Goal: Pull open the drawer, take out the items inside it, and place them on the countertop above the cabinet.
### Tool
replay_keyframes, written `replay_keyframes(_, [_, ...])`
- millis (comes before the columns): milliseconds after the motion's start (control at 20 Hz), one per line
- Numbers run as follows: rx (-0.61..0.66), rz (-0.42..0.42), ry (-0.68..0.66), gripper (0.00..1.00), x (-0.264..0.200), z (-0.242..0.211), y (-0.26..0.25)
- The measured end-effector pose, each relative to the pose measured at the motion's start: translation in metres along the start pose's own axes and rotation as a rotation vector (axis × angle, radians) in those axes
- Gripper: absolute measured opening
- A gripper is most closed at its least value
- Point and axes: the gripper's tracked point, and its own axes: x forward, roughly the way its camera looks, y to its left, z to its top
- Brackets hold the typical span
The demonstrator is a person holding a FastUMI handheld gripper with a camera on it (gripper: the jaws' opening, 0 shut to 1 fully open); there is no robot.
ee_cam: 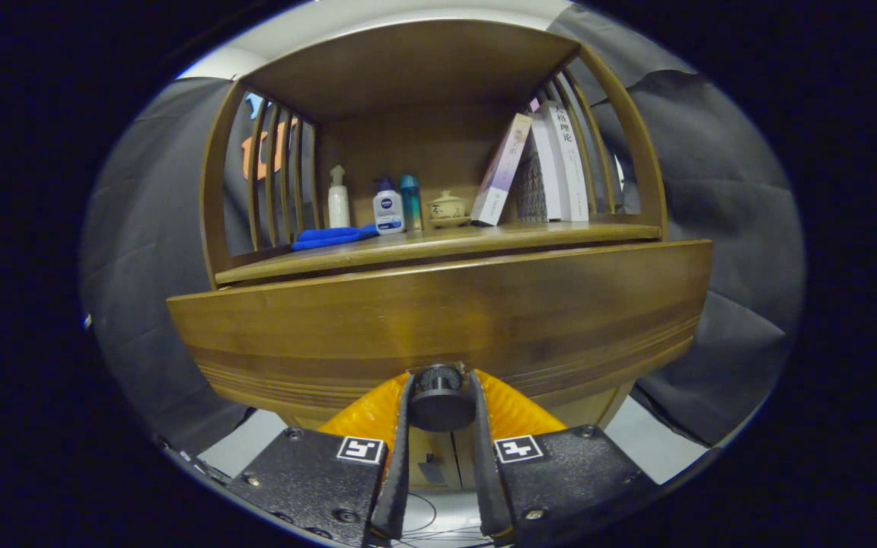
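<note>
Gripper view: the tongs (pixel 439 392) pinch the round knob (pixel 439 405) so the drawer (pixel 438 320) can slide out.

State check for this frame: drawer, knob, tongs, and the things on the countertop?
Drawer: pulled out a little.
Knob: gripped between both fingers.
Tongs: shut on the knob.
Books: leaning.
Bottles: upright.
Blue cloth: lying flat on the countertop.

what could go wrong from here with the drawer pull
The gripper is closed on the round drawer knob; the small knob may slip out between the fingers mid-pull. A crooked pull could jam the drawer front. A jerk might topple the bottles or the leaning book on the countertop.
</note>
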Motion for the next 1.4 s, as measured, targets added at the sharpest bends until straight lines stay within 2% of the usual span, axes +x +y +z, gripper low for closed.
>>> replay_keyframes(1400, [0.014,0.025,-0.019,0.4,-0.108,-0.038,-0.008])
